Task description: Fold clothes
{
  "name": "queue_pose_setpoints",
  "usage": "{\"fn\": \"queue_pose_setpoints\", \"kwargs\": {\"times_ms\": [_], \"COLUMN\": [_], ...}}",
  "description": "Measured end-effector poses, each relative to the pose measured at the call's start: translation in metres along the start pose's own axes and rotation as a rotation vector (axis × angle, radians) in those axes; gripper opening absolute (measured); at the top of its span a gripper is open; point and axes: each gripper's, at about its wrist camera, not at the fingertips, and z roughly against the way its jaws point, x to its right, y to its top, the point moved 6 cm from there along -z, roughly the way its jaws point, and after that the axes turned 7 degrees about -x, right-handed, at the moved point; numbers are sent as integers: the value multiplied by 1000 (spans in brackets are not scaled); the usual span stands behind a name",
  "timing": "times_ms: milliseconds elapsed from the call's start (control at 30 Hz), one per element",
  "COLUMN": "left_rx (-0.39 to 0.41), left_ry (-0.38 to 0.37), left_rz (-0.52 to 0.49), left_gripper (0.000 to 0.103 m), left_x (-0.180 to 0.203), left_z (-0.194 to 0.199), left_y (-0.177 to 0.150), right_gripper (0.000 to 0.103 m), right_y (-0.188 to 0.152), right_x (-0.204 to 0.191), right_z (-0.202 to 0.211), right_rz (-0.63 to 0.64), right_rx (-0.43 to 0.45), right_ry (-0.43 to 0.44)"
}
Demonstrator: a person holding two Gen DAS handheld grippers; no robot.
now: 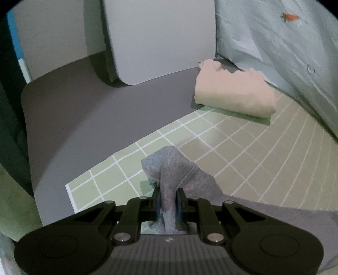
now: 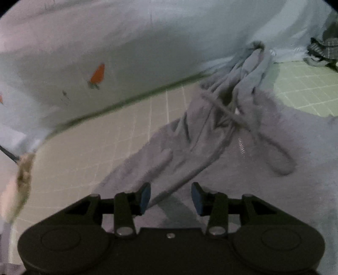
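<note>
The green grid mat (image 1: 243, 152) serves as the landmark here. It lies on a grey counter (image 1: 84, 127), and the bare counter shows along the mat's left edge. At the counter's far side, beyond the mat, stand two pale grey boards (image 1: 160, 38).

The left tool (image 1: 168, 196) sits at the mat's near edge with its jaws drawn narrow, pinching a bunched fold of the grey garment (image 1: 169, 169). The cloth rises in a peak above the fingers and trails off to the right over the mat.

On the mat's far left corner, partly over the bare counter, rests a folded beige cloth (image 1: 232, 93). Just behind it, along the mat's far edge, hangs or lies a pale blue shirt (image 1: 285, 52) with a small orange carrot motif (image 1: 291, 17) and a button (image 1: 310, 69).

In the right wrist view, the right tool (image 2: 171, 196) hovers above the mat with its jaws wide apart and nothing between the blue pads (image 2: 145, 197). The grey garment (image 2: 211, 137) spreads ahead of it across the mat, rumpled, with a drawstring (image 2: 224, 110) crossing its gathered part. The pale blue shirt (image 2: 147, 42) lies along the mat's far edge, and its carrot motif (image 2: 97, 74) is visible. At the mat's far right corner sits a dark checked cloth (image 2: 325, 50), blurred.
</note>
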Motion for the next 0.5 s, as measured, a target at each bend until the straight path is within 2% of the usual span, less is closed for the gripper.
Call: {"fn": "queue_pose_setpoints", "kwargs": {"times_ms": [67, 333, 467, 500], "left_rx": [9, 38, 54, 61], "left_ry": [-12, -41, -87, -107], "left_rz": [9, -30, -66, -68], "left_gripper": [17, 17, 17, 17], "left_x": [1, 21, 38, 44], "left_z": [4, 12, 19, 23], "left_y": [1, 9, 11, 12], "right_gripper": [4, 4, 4, 4], "right_y": [-2, 8, 19, 21], "right_x": [-1, 46, 80, 90], "right_z": [-9, 58, 95, 99], "right_rz": [4, -44, 51, 92], "right_rx": [-16, 153, 253, 270], "right_ry": [-29, -40, -227, -311]}}
